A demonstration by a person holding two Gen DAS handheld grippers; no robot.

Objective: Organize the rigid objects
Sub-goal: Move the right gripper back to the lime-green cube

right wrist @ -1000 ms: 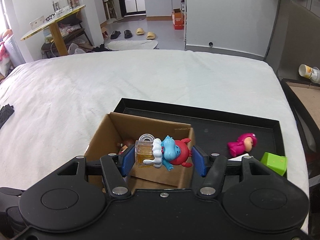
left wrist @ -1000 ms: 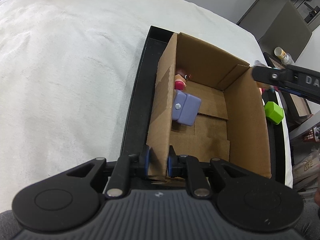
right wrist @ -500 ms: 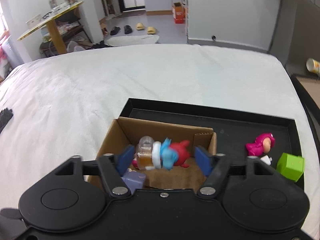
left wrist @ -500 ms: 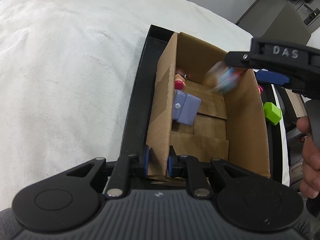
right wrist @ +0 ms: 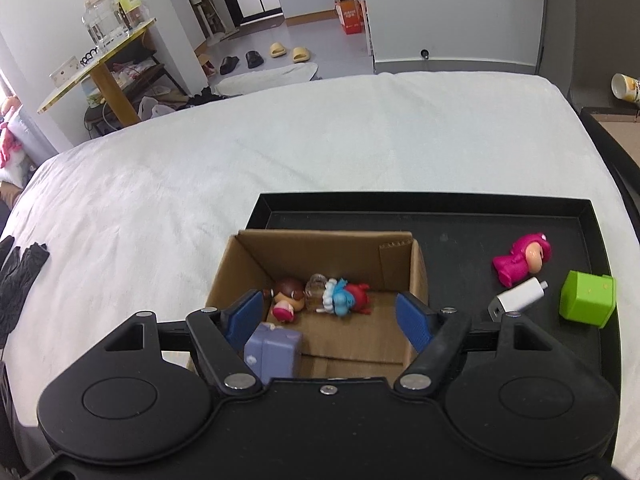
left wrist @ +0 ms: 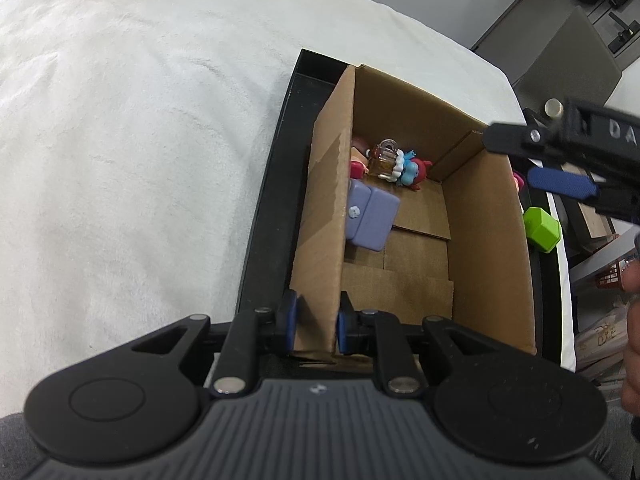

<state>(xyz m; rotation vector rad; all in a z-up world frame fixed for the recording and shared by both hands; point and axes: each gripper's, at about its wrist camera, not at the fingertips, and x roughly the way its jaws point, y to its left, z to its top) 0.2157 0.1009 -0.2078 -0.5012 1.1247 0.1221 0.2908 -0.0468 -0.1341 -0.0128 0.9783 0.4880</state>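
Left gripper (left wrist: 313, 330): pinched on the near wall of the cardboard box (left wrist: 486, 240), 1 pad on each face, steadying it on the black tray (right wrist: 460, 216).
Right gripper (right wrist: 329, 316): spread wide and empty; its jaws have just been opening, and nothing is between them now.
Change: the blue-and-red figurine with the small bottle (right wrist: 336, 298), clamped in the right gripper 1 second ago, now lies on the box floor at the far wall.
Box contents: 3 items in all, namely that figurine, a brown-haired doll (right wrist: 286, 296) touching it, and a lilac case (right wrist: 274, 350) nearer the cameras.
Meaning for task: 1 more object is sorted, judging by its resting place.
Remaining on tray: pink figure (right wrist: 520, 258), white charger (right wrist: 516, 300) and green cube (right wrist: 586, 298), all outside the box.
Right hand pose: gripper tilted downward above the box opening, seen at the right edge of the left wrist view.
Left hand pose: gripper angled steeply down, unmoved over the last second.
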